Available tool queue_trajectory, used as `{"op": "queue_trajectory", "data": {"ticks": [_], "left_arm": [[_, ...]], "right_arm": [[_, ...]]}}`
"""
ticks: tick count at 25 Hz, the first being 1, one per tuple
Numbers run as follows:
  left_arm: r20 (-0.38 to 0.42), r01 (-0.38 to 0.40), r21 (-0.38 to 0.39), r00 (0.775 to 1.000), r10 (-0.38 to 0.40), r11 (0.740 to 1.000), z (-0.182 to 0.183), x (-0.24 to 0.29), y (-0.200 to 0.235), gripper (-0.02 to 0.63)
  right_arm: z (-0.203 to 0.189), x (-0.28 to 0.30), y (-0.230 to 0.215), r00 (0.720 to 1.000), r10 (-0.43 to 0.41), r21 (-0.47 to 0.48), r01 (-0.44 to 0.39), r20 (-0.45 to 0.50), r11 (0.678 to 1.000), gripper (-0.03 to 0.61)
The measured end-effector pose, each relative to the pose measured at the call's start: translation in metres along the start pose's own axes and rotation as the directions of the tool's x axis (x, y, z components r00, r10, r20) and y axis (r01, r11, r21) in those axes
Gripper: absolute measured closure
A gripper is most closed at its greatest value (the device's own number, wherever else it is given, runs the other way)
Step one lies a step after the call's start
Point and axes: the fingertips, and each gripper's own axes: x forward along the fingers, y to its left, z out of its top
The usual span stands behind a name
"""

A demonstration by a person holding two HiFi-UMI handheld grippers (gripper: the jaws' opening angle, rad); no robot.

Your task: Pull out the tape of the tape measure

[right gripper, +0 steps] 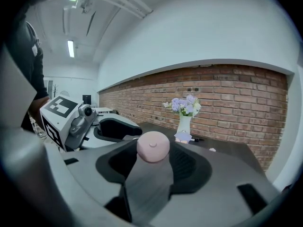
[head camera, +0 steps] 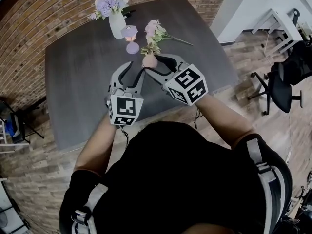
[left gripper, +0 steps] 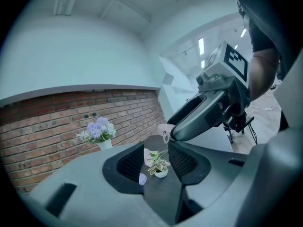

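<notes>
Dark grey table (head camera: 83, 82): it runs beneath and ahead of both your claws, with the brick wall (head camera: 29, 23) beyond its far edge. An office chair (head camera: 280, 84) stands on the floor well off to the outer side of your right claw.

Right claw (right gripper: 152, 159): you hold it angled in toward your left claw. Its jaws pinch the tape measure (right gripper: 153, 146), a round pale pink case, at their very tips. The case stands proud of the pads on the upper side. No tape can be seen drawn out of it.

Left claw (left gripper: 156, 161): the jaws stand spread and nothing is gripped between them. Only the table top and distant items show through the gap. The tape measure sits just above and to the right of this claw's tips, not touching either pad.

Vase of purple flowers (head camera: 116, 21): upright, well ahead of both claws near the table's far edge.

Posy (left gripper: 157, 163): pink and white blooms in a small white pot, straight ahead of your left claw and in line with its gap.

Lilac ornament (head camera: 129, 32): near the vase, ahead of your left claw. What it is cannot be told.
</notes>
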Motion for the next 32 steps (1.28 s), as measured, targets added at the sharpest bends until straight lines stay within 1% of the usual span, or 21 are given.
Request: {"op": "queue_trajectory", "data": {"ticks": [1, 5, 6, 11, 15, 17, 19, 22, 24, 26, 28, 29, 30, 32], "left_arm": [[0.007, -0.007, 0.010, 1.000, 0.007, 1.000, 0.002, -0.001, 0.001, 0.462], [0.020, -0.015, 0.058, 1.000, 0.014, 0.998, 0.006, -0.004, -0.003, 0.581], [0.018, -0.012, 0.060, 1.000, 0.011, 0.998, 0.005, -0.004, -0.004, 0.597], [0.015, -0.007, 0.046, 1.000, 0.006, 0.999, 0.003, -0.004, -0.001, 0.604], [0.024, -0.022, 0.016, 0.999, 0.022, 1.000, 0.005, -0.007, 0.005, 0.604], [0.031, -0.048, -0.016, 0.998, 0.049, 0.999, 0.005, -0.012, 0.013, 0.604], [0.031, -0.099, -0.059, 0.994, 0.101, 0.993, 0.002, -0.018, 0.030, 0.604], [0.012, -0.202, -0.123, 0.979, 0.205, 0.972, -0.010, -0.036, 0.067, 0.604], [-0.001, -0.277, -0.147, 0.960, 0.280, 0.950, -0.020, -0.054, 0.095, 0.604], [-0.014, -0.349, -0.156, 0.936, 0.351, 0.924, -0.029, -0.074, 0.122, 0.604], [-0.028, -0.398, -0.172, 0.916, 0.400, 0.901, -0.036, -0.090, 0.141, 0.604], [-0.035, -0.413, -0.185, 0.910, 0.414, 0.892, -0.040, -0.097, 0.147, 0.604], [-0.041, -0.420, -0.200, 0.906, 0.421, 0.885, -0.042, -0.102, 0.152, 0.604], [-0.049, -0.426, -0.210, 0.904, 0.425, 0.880, -0.045, -0.110, 0.154, 0.604]], "right_arm": [[0.000, 0.000, 0.000, 1.000, 0.004, 0.002, -0.004, 0.000, 1.000, 0.367], [0.003, 0.002, 0.004, 1.000, 0.024, 0.010, -0.024, 0.006, 1.000, 0.367], [0.004, 0.003, 0.005, 1.000, 0.030, 0.007, -0.030, 0.007, 1.000, 0.367], [0.008, 0.009, 0.008, 0.999, 0.053, -0.004, -0.053, 0.010, 0.999, 0.367], [0.011, 0.011, 0.006, 0.999, 0.045, -0.010, -0.045, 0.023, 0.999, 0.367], [0.012, 0.010, -0.002, 0.999, 0.022, -0.007, -0.022, 0.034, 1.000, 0.367], [0.013, 0.006, -0.019, 0.999, -0.020, 0.003, 0.020, 0.049, 1.000, 0.367], [0.012, -0.009, -0.064, 0.989, -0.130, 0.035, 0.128, 0.065, 0.991, 0.367], [0.009, -0.025, -0.096, 0.975, -0.213, 0.062, 0.208, 0.070, 0.976, 0.367], [0.009, -0.041, -0.122, 0.957, -0.279, 0.082, 0.273, 0.081, 0.959, 0.367], [0.013, -0.054, -0.138, 0.943, -0.318, 0.095, 0.309, 0.101, 0.946, 0.368], [0.015, -0.059, -0.143, 0.938, -0.328, 0.099, 0.318, 0.113, 0.943, 0.368], [0.018, -0.062, -0.146, 0.935, -0.332, 0.101, 0.321, 0.124, 0.942, 0.367], [0.022, -0.063, -0.145, 0.936, -0.324, 0.095, 0.313, 0.140, 0.945, 0.367]]}}
